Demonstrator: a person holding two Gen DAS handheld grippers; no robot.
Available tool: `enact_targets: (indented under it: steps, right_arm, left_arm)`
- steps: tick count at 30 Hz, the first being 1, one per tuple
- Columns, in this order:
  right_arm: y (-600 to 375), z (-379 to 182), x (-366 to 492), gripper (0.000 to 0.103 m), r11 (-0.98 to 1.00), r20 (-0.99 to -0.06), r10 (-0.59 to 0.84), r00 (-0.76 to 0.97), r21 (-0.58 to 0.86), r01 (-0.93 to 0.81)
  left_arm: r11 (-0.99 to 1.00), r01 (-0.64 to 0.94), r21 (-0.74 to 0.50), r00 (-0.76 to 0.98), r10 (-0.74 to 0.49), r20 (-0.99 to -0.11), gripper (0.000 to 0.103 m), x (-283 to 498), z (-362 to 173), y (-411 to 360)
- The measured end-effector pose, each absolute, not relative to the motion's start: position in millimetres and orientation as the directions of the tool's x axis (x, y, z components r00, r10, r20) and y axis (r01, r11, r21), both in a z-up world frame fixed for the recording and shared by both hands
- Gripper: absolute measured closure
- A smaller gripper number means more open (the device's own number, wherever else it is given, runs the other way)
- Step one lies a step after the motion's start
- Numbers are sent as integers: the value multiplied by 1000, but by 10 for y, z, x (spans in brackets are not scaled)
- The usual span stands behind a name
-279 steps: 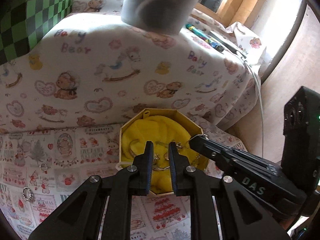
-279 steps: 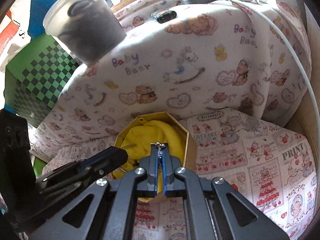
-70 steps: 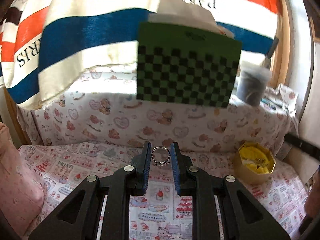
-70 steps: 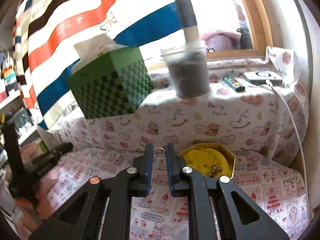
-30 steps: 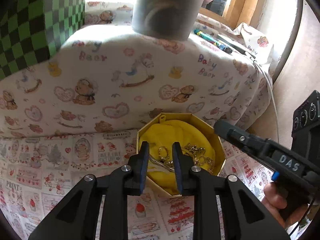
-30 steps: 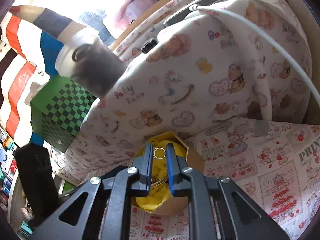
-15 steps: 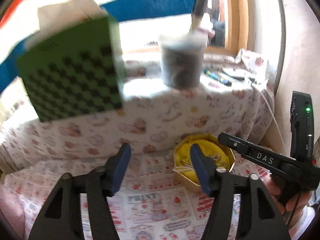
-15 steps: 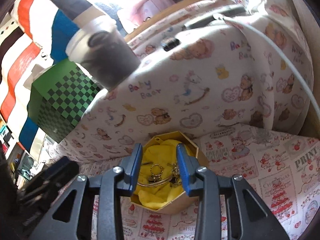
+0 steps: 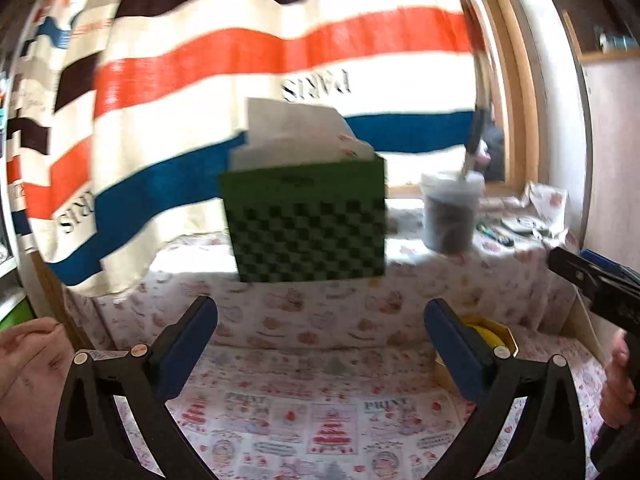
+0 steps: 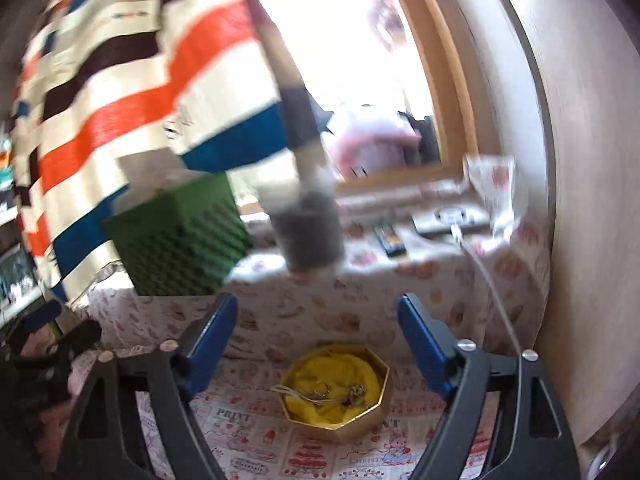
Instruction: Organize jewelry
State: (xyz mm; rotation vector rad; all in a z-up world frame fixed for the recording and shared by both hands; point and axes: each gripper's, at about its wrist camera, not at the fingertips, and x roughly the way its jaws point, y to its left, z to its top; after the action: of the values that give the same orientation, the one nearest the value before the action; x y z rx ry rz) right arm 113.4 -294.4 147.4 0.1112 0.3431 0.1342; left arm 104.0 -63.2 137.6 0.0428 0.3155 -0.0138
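Note:
An octagonal gold box [image 10: 340,420] lined with yellow cloth sits on the printed cloth, holding several metal rings and chains [image 10: 320,392]. My right gripper [image 10: 318,344] is wide open and empty, raised above and behind the box. My left gripper [image 9: 320,344] is wide open and empty; the box [image 9: 496,340] shows partly behind its right finger. The right gripper's body [image 9: 592,284] shows at the right edge of the left wrist view.
A green checkered tissue box [image 9: 304,220] and a clear tub [image 9: 450,216] with a brush stand on the raised ledge behind. A striped towel [image 9: 240,60] hangs at the back. A white cable [image 10: 492,292] runs down the ledge. A wall is at the right.
Both grippers have opened wide, dropped their rings into the box and pulled back and up from it. Both views are blurred by motion.

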Motion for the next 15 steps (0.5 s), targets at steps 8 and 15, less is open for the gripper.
enact_targets:
  steps: [8, 15]
  right_arm:
    - [-2665, 1449, 856, 1, 993, -231, 118, 966, 37, -112]
    - [-2505, 1063, 911, 0, 991, -252, 133, 959, 24, -131]
  left_arm:
    - [995, 91, -40, 964, -99, -248, 0, 882, 1273, -326]
    - [992, 129, -4, 969, -127, -211, 0, 919, 966, -357]
